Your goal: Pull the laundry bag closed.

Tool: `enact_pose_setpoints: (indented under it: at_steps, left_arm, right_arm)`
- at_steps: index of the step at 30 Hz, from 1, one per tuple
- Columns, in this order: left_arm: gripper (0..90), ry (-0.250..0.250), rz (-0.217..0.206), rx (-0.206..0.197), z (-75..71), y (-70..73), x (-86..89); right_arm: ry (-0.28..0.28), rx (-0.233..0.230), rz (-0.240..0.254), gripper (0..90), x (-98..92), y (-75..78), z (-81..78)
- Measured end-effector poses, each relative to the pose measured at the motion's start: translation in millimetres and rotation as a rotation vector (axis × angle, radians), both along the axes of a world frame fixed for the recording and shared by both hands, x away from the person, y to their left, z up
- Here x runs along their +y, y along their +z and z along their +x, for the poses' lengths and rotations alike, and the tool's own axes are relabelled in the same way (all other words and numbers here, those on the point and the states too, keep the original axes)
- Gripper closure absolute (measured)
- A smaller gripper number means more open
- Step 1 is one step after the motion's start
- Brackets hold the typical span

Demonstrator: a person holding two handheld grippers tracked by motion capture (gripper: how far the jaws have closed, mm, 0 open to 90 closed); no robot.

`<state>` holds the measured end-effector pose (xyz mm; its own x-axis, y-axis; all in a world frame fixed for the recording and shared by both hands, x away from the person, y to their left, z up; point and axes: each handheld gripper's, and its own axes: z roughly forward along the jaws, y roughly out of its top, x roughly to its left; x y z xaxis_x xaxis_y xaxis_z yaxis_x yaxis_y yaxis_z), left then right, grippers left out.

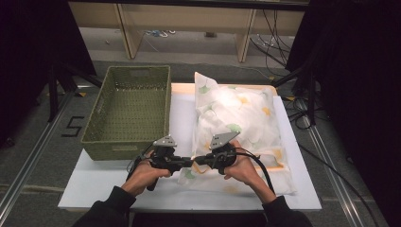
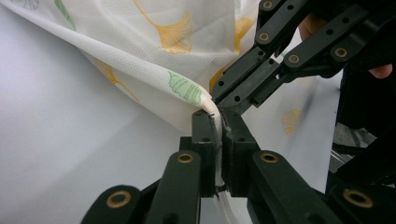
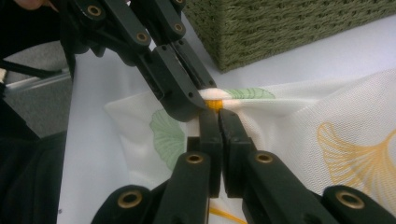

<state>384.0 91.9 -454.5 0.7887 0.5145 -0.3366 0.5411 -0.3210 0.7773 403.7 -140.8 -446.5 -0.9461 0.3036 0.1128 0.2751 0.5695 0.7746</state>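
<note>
Left gripper (image 2: 218, 122) and right gripper (image 3: 217, 113), tips nearly touching, each clamp the pillowcase (image 1: 236, 118) edge at its near-left corner.

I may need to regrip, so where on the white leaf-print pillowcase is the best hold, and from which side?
Probably the near hem of the white leaf-print pillowcase, from the person's side. There the fabric bunches into a thin ridge that jaws can close over; the left gripper and right gripper already pinch it side by side.
</note>
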Motion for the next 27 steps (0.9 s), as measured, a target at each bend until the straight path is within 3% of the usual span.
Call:
enact_pose_setpoints:
  at_steps: [5,11,13,17,27]
  left_arm:
    - [84.2,0.000,-0.011,0.016,0.3,0.3,0.9]
    - [84.9,-0.001,0.017,0.000,-1.1,-0.7,-1.7]
    - [85.2,0.002,0.024,-0.006,-2.4,-0.3,-1.7]
    - [85.5,0.000,0.022,-0.024,-5.7,1.6,-1.4]
    - [85.7,-0.002,0.011,-0.025,-10.9,3.3,-0.7]
  right_arm:
    - [-0.002,-0.006,0.016,90.0,1.0,-1.0,-0.9]
    - [-0.033,0.002,-0.005,90.0,-0.9,-0.2,-1.4]
    - [-0.042,0.010,-0.032,90.0,0.4,-0.4,-3.4]
    - [-0.057,0.012,-0.031,90.0,-1.2,-0.2,-4.6]
    - [-0.091,0.017,-0.020,90.0,-4.8,3.3,-5.6]
